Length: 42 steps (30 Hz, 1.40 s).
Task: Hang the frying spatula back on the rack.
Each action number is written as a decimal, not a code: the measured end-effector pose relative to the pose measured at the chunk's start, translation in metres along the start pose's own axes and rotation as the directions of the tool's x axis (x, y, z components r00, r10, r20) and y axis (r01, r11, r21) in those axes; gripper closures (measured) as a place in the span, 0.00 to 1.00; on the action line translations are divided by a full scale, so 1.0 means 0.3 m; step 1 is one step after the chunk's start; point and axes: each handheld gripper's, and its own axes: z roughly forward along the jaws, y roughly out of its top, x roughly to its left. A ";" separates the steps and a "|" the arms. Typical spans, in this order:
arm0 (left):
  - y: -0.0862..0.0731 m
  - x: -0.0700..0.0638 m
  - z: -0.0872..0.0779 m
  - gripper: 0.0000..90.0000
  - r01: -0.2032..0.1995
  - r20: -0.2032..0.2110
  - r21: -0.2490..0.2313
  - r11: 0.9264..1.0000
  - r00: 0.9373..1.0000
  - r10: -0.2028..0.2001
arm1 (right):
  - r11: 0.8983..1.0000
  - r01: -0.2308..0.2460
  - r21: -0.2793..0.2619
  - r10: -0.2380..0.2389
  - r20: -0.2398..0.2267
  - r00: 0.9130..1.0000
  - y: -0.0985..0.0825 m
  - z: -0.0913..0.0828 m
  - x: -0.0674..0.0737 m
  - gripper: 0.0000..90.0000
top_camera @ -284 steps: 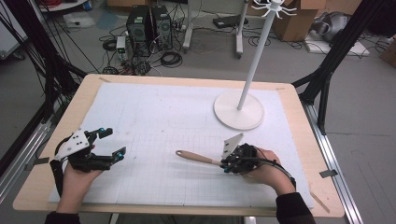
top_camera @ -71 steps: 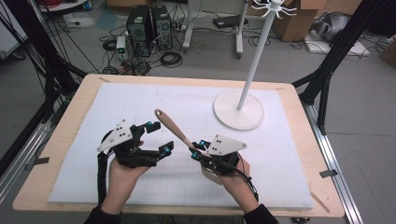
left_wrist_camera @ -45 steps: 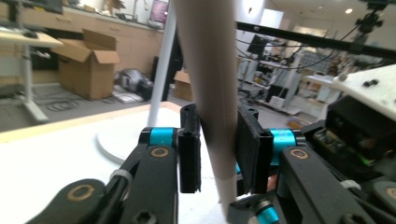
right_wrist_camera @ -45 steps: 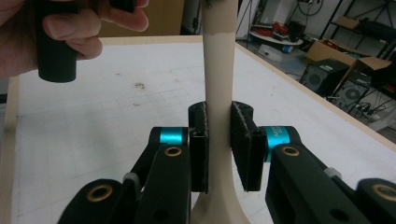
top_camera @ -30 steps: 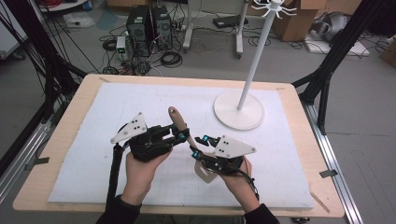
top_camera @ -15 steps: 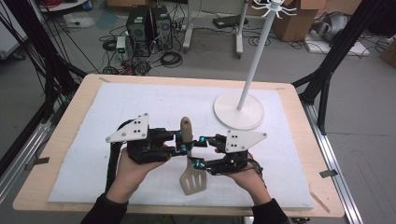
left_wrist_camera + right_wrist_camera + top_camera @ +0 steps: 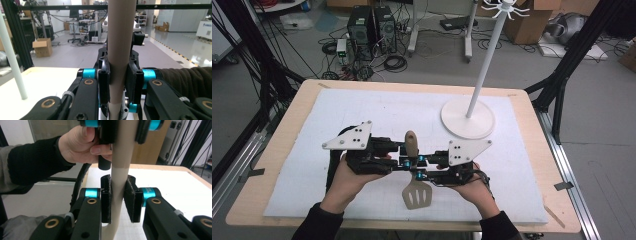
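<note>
A spatula with a tan wooden handle (image 7: 411,144) and a slotted beige blade (image 7: 416,195) is held over the white mat (image 7: 362,107) near the table's front, handle pointing away from the person. My left gripper (image 7: 406,156) comes in from the left and is shut on the handle (image 7: 121,50), pads pressed to both sides. My right gripper (image 7: 418,170) comes in from the right and is shut on the thinner beige neck (image 7: 118,195) just below. In the right gripper view, the left gripper (image 7: 120,128) and the person's hand (image 7: 80,143) sit directly above.
A white coat stand with a round base (image 7: 467,120) and a thin pole (image 7: 484,60) stands at the back right of the mat; its pole (image 7: 11,57) appears at the left of the left gripper view. Bare wooden table edge (image 7: 287,130) frames the mat.
The right gripper lifted the spatula off the mat and swung its handle away from the person. The left gripper came across and shut on the handle. Little has moved in the last half second.
</note>
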 end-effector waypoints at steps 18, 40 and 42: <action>-0.038 -0.023 -0.152 0.27 -0.046 -0.184 0.010 0.999 0.982 0.047 | 0.999 -0.043 -0.033 0.049 0.198 0.979 0.027 -0.116 -0.085 0.87; -0.223 -0.125 -0.433 0.19 -0.021 -0.302 0.052 0.998 0.953 0.036 | 0.980 -0.158 -0.118 0.195 0.465 0.864 0.138 -0.311 -0.377 0.87; -0.227 -0.127 -0.438 0.19 -0.019 -0.306 0.049 0.999 0.951 0.033 | 0.980 -0.162 -0.117 0.199 0.471 0.859 0.144 -0.315 -0.387 0.87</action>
